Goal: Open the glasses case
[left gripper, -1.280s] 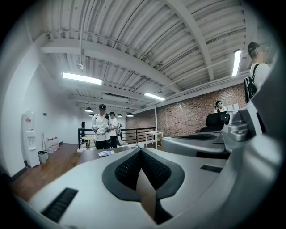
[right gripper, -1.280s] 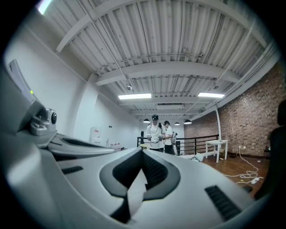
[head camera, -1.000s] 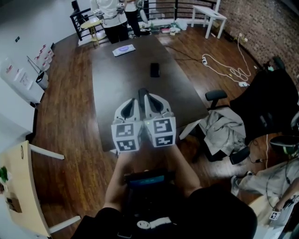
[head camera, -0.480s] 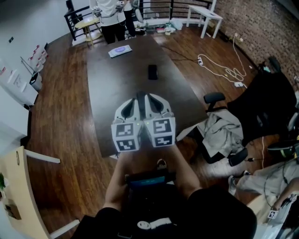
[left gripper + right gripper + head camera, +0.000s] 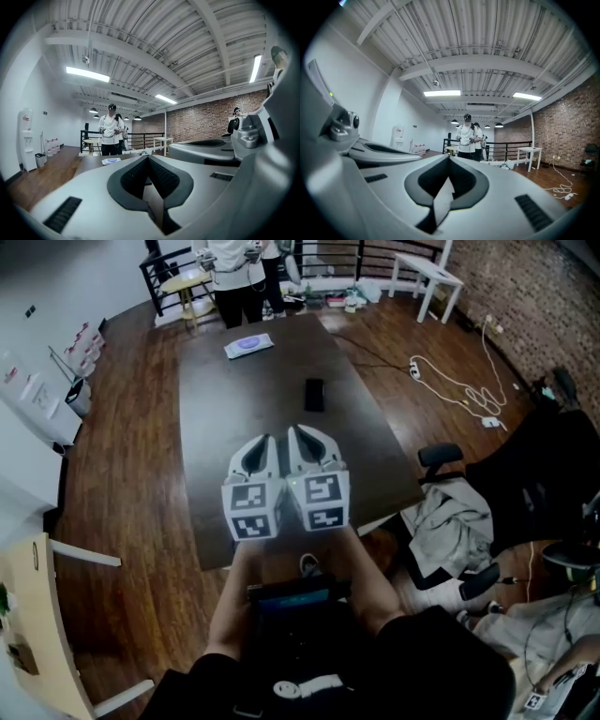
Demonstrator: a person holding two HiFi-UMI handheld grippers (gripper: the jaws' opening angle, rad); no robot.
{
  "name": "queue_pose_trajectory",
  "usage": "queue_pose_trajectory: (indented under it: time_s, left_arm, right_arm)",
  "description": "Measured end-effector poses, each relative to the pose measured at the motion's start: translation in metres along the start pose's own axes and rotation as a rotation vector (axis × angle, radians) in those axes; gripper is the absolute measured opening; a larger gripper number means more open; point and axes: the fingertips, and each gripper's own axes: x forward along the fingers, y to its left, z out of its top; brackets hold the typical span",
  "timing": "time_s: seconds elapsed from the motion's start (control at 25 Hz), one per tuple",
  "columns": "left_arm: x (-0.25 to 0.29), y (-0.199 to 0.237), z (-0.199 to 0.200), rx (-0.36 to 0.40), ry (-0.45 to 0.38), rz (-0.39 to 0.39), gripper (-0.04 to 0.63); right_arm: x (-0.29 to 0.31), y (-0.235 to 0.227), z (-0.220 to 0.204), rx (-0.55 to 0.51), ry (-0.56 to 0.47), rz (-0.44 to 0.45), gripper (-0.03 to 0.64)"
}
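Glasses case (image 5: pixel 314 394) lies ahead of left gripper (image 5: pixel 265 440) and right gripper (image 5: pixel 292 431), level, fingers (image 5: pixel 165 179) together.

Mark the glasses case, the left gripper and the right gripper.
glasses case (image 5: pixel 314 395), head view, middle of its dark top face.
left gripper (image 5: pixel 266 440), head view, tip of its shut jaws.
right gripper (image 5: pixel 293 431), head view, tip of its shut jaws.

Long dark table (image 5: pixel 225 418) matt wood; brown plank floor (image 5: pixel 131 474) glossy wood; red wall (image 5: pixel 534 296) rough brick; small black glasses case (image 5: pixel 314 395) matt.
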Motion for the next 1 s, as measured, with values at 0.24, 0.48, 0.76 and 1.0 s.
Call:
queue_pose_trajectory:
  time_s: [0.24,0.48,0.76,1.0]
  left_arm:
    - [0.051,0.007,0.008,0.007,-0.001,0.026,-0.009]
    - [0.096,0.007,0.009,0.021,0.007,0.030,-0.009]
    - [0.139,0.053,-0.035,0.071,0.141,0.070,0.011]
    - [0.162,0.064,-0.124,0.047,0.407,-0.009,0.240]
  right_arm:
    - [0.045,-0.029,0.000,0.012,-0.008,0.050,0.015]
    - [0.079,-0.055,-0.006,-0.011,0.009,0.095,0.017]
    - [0.103,-0.105,-0.029,0.038,0.051,0.087,0.015]
    - [0.114,-0.122,-0.038,0.056,0.065,0.094,0.015]
